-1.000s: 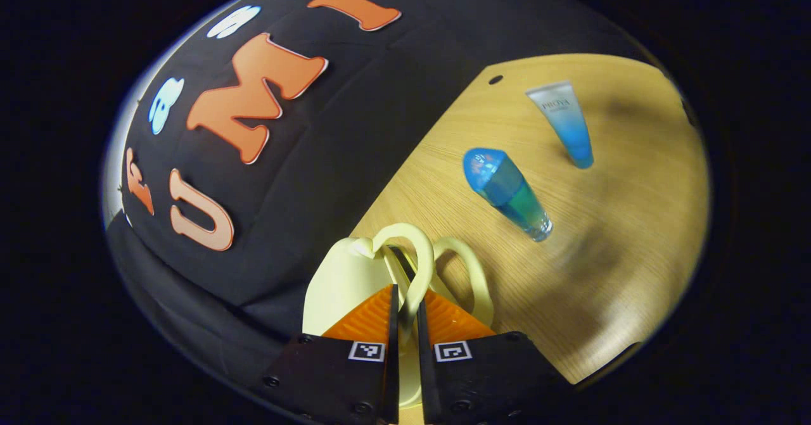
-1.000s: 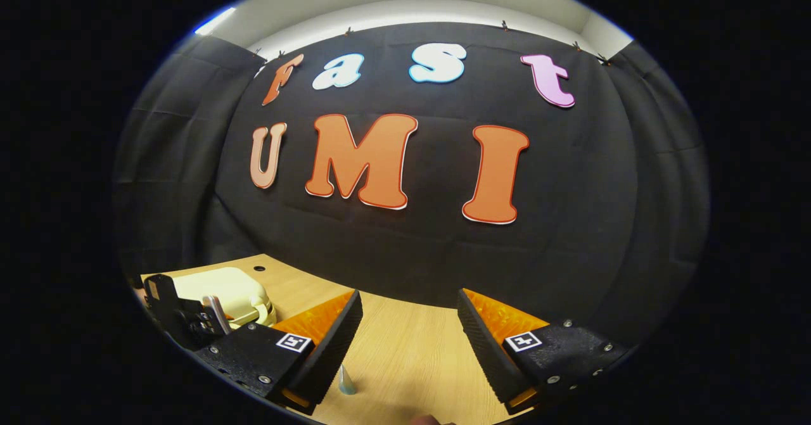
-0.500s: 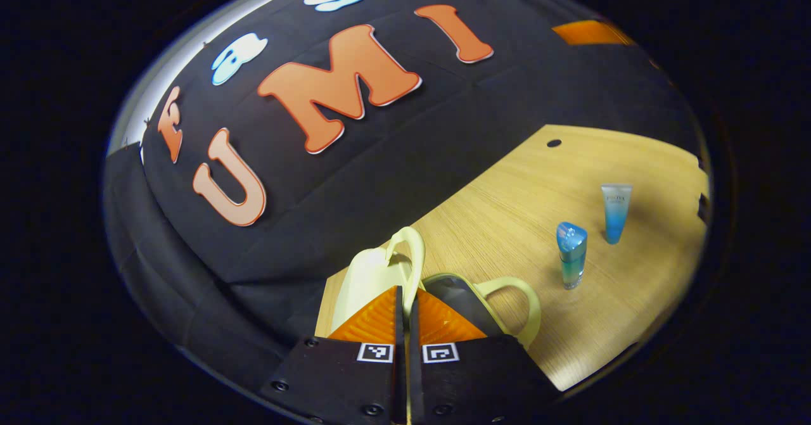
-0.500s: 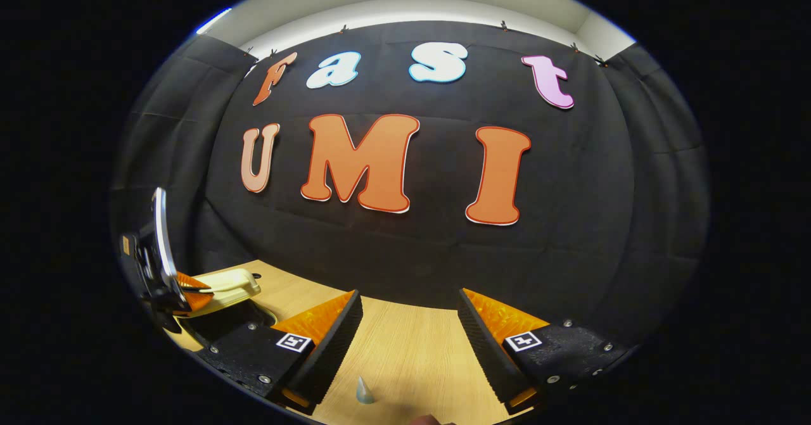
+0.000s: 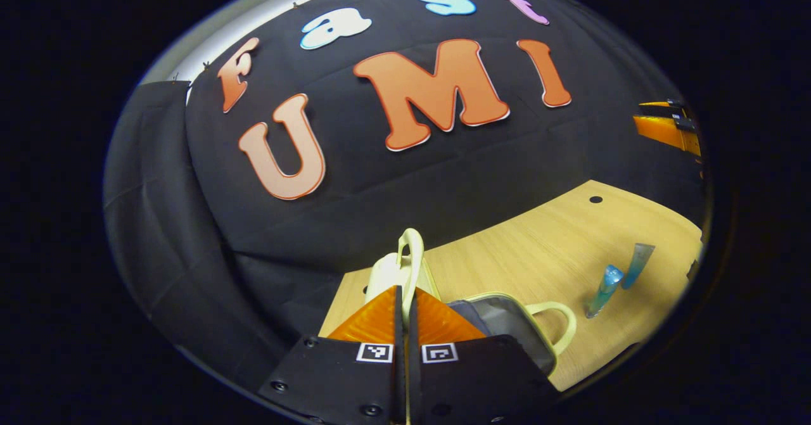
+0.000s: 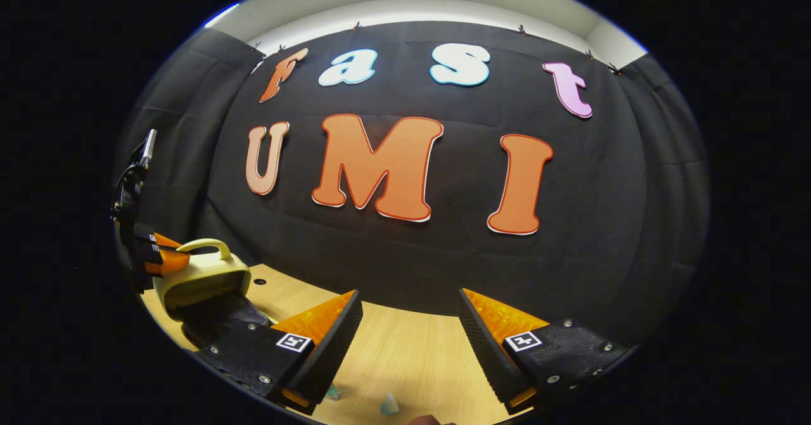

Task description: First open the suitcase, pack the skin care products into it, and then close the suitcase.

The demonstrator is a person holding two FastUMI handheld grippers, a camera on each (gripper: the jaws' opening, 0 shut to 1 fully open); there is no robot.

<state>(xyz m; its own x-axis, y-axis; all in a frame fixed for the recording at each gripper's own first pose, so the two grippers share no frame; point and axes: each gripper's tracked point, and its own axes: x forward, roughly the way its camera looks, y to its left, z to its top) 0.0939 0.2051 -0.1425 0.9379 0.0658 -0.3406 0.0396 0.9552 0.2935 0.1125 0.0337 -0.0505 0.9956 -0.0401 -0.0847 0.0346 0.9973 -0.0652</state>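
L gripper (image 5: 403, 295) has its fingers pinched tight on the lid handle (image 5: 410, 257) of the pale yellow suitcase (image 5: 507, 330), lid raised, grey lining showing. Suitcase sits at the surface (image 5: 526, 247) edge by the wall. Blue bottle (image 5: 602, 291) & tube (image 5: 637, 265) stand side by side, well apart from it. R gripper (image 6: 408, 330) hovers w/ fingers spread wide, holding nothing.

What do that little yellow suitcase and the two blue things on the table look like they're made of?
The suitcase looks like smooth, matte moulded plastic with rounded edges; its inside seems lined in grey fabric. The bottle looks like clear glass or hard plastic, light shining through. The tube looks like soft translucent plastic with a flat crimped end. The table shows pale wood grain, perhaps laminate.
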